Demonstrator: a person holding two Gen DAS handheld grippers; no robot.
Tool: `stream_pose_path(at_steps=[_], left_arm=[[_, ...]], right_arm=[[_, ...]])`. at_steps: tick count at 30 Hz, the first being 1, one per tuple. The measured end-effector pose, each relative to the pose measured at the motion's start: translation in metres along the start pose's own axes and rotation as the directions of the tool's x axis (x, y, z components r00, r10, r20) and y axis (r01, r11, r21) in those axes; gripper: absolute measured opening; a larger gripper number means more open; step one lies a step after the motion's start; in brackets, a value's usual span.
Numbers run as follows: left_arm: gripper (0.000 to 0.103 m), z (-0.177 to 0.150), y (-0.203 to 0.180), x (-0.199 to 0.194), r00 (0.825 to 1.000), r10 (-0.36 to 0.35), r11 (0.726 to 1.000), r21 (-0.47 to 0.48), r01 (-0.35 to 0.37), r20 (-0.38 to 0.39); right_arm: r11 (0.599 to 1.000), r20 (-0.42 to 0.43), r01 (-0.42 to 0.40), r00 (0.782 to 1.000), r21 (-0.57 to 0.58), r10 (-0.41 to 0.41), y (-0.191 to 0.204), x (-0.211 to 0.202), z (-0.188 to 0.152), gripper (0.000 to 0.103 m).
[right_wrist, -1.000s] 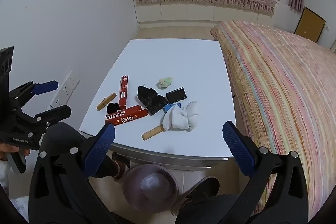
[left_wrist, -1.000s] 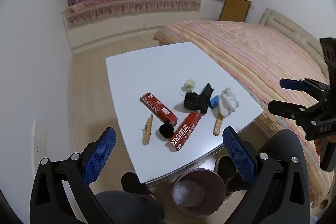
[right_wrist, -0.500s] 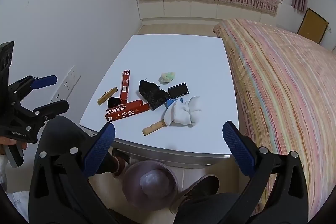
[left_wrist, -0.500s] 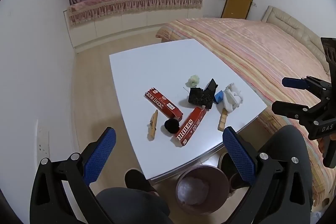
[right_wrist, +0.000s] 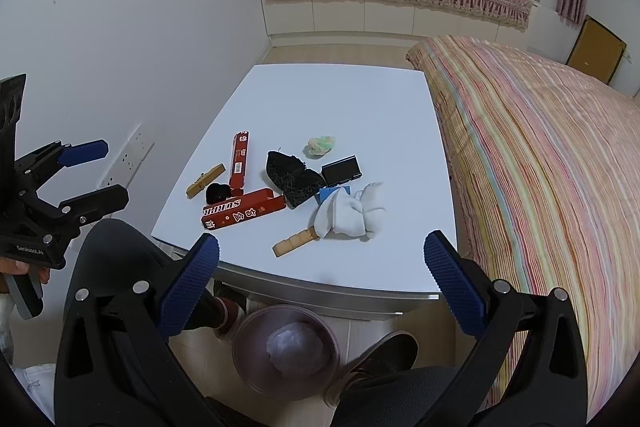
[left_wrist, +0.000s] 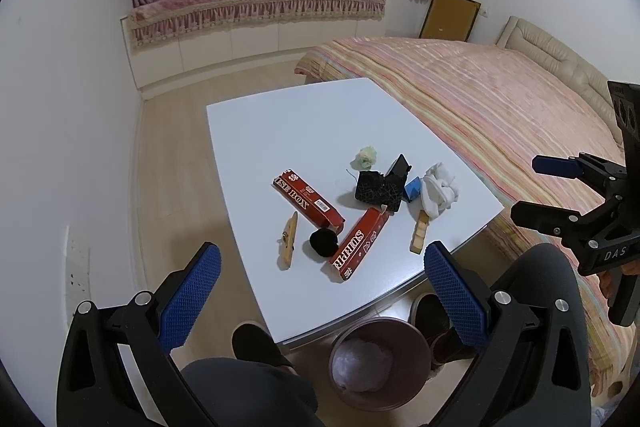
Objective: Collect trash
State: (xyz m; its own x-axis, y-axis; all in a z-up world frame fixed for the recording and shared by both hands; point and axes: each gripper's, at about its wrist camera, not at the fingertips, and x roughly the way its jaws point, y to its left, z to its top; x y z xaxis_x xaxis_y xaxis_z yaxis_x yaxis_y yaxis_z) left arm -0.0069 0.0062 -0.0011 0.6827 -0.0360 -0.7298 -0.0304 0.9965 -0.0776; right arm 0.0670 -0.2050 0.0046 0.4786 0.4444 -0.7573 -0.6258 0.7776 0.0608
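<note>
We log, frame centre: long red cardboard box [left_wrist: 359, 243] lettered "SURPR"; second red box [left_wrist: 308, 198] reading "SE BOX". Left gripper [left_wrist: 320, 291] and right gripper [right_wrist: 320, 283]: both spread wide, empty.

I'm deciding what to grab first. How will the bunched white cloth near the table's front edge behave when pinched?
The white cloth looks soft and crumpled, so it will probably sag and unfold rather than lift as one stiff piece. It seems light. One end of the wooden clip touches it or lies under it, so lifting it may nudge the clip.
</note>
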Motion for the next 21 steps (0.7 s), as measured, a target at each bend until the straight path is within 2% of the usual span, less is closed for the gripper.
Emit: stream_pose_path(at_steps=[21], left_arm=[[0.097,-0.0043,-0.0017,0.0047,1.000,-0.010,1.000,0.002,0.010,-0.011]], right_arm=[[1.000,-0.011,-0.008,1.000,0.008,0.008,-0.0006,0.0038,-0.0038,0.100]])
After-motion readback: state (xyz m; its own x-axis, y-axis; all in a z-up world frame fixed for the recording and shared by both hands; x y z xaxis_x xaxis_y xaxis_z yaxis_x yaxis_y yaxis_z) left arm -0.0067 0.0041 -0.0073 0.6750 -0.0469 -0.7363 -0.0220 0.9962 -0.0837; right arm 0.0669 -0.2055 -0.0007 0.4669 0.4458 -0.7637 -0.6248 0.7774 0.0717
